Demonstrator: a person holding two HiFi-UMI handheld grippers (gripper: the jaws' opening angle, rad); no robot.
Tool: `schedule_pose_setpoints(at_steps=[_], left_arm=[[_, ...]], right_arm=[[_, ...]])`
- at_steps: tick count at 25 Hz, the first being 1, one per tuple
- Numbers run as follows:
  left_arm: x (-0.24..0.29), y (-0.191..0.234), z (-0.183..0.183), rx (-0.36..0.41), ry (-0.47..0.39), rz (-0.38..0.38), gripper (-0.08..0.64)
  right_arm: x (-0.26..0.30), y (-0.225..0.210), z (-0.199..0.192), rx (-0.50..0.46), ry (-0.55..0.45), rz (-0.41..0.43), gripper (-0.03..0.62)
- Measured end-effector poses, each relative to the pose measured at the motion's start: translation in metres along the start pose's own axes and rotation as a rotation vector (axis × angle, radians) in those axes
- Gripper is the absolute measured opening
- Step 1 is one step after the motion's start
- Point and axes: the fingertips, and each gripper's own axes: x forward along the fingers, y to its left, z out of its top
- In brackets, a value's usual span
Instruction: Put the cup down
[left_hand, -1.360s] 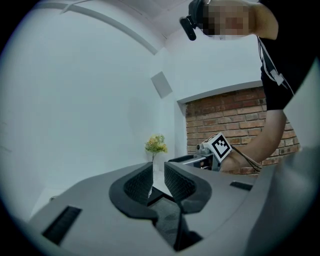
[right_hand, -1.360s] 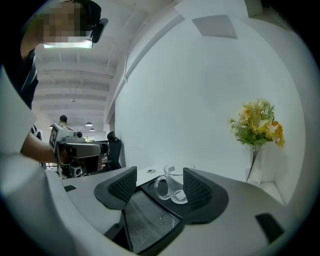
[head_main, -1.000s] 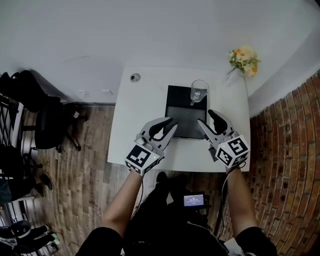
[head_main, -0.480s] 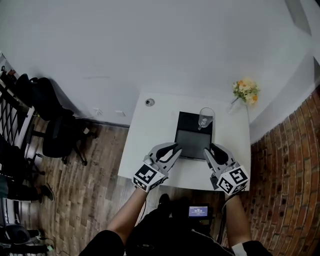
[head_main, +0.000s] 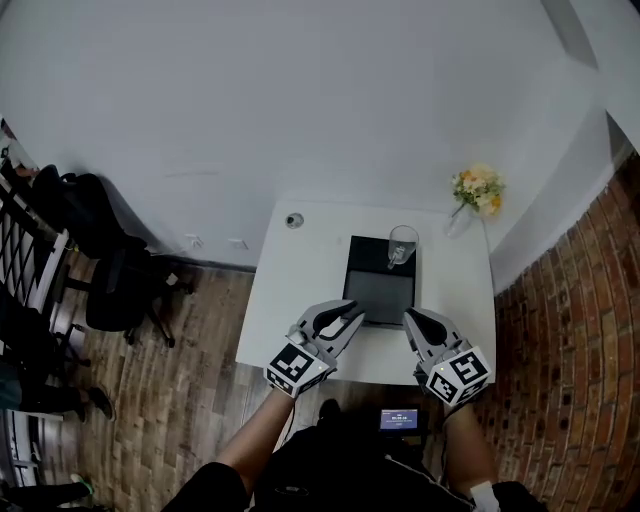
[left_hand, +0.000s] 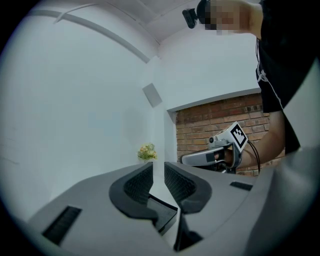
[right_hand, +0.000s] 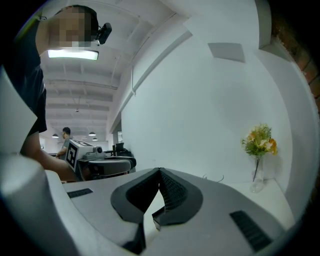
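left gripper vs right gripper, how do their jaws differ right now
The left gripper has its jaws a narrow gap apart, while the right gripper has just closed, tips touching. The left gripper is by the black mat's near left corner, and the right gripper is by its near right corner. Both are empty and point toward the far wall. The cup stands on the mat, held by neither.
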Motion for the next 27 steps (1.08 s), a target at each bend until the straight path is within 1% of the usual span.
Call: schedule_pose_setpoints(at_steps=[9, 15, 17, 21, 27], left_arm=[[-0.001, -0.015, -0.005, -0.021, 0.012, -0.004, 0.061], [-0.001, -0.023, -0.015, -0.033, 0.032, -0.001, 0.061], [-0.001, -0.022, -0.016, -0.042, 0.033, 0.005, 0.061], [-0.005, -0.024, -0.017, -0.042, 0.034, 0.013, 0.061], [-0.006, -0.028, -0.018, -0.039, 0.035, 0.019, 0.061]], right_arm=[[-0.014, -0.003, -0.006, 0.008, 0.008, -0.016, 0.011], [-0.017, -0.007, -0.010, -0.055, 0.030, -0.027, 0.011], [-0.015, -0.008, -0.008, -0.071, 0.024, -0.028, 0.011], [-0.015, -0.010, -0.002, -0.086, -0.002, -0.046, 0.011], [-0.018, -0.010, 0.001, -0.094, -0.008, -0.049, 0.011]])
